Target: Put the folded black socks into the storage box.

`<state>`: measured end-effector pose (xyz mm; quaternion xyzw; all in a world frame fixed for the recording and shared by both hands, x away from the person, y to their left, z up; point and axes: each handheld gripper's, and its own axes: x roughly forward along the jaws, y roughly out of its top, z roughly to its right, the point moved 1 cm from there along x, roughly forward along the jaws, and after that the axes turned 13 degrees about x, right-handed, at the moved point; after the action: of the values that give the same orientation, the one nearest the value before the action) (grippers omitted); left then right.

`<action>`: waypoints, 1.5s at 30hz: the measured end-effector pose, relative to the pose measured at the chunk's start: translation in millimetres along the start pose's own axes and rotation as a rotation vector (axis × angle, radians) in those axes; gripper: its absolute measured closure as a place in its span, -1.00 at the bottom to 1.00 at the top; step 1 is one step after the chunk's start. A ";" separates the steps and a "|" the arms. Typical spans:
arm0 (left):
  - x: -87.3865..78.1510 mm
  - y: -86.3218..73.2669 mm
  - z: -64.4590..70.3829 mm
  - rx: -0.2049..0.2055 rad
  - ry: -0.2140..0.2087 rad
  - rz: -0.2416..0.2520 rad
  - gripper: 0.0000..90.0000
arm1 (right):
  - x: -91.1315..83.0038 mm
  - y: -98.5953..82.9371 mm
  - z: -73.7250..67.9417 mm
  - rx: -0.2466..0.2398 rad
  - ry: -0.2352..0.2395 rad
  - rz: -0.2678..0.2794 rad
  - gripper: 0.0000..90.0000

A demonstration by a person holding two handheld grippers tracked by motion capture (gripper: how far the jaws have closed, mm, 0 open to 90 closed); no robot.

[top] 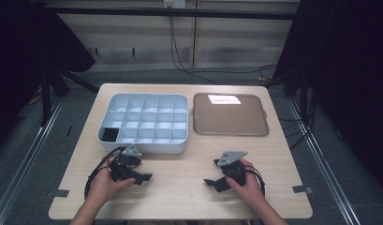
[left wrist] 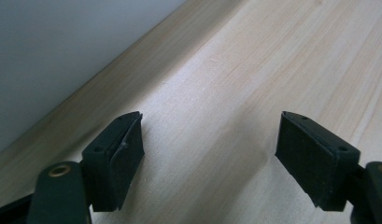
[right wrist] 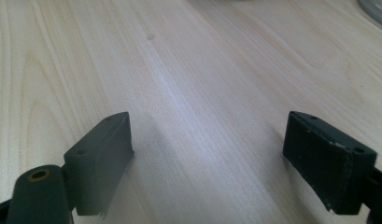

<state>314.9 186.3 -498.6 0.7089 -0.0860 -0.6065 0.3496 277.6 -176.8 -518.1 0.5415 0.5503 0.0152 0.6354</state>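
Observation:
My left gripper (top: 145,178) rests low over the wooden table (top: 180,187), just in front of the white compartment box (top: 180,146), held by the person's left hand. In the left gripper view my left gripper (left wrist: 209,144) is open, with bare wood between its jaws and the box's white wall (left wrist: 48,56) at the upper left. My right gripper (top: 209,182) lies near the table's front right and points left. The right gripper view has my right gripper (right wrist: 207,149) open over bare wood. One near-left cell of the box holds something black (top: 110,134).
A brown tray (top: 230,115) with a grey rim lies at the back right, beside the box. Its rim (right wrist: 375,10) peeks into the top right corner of the right gripper view. Cables trail from both grippers. Dark curtains flank the table.

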 end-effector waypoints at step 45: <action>13.7 -12.6 13.3 0.087 0.073 0.125 -1.00 | -0.2 -0.1 -0.3 0.004 0.003 -0.005 -0.66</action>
<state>302.3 182.9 -517.3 0.7384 -0.1433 -0.5528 0.3587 277.3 -176.8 -518.0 0.5413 0.5527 0.0137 0.6335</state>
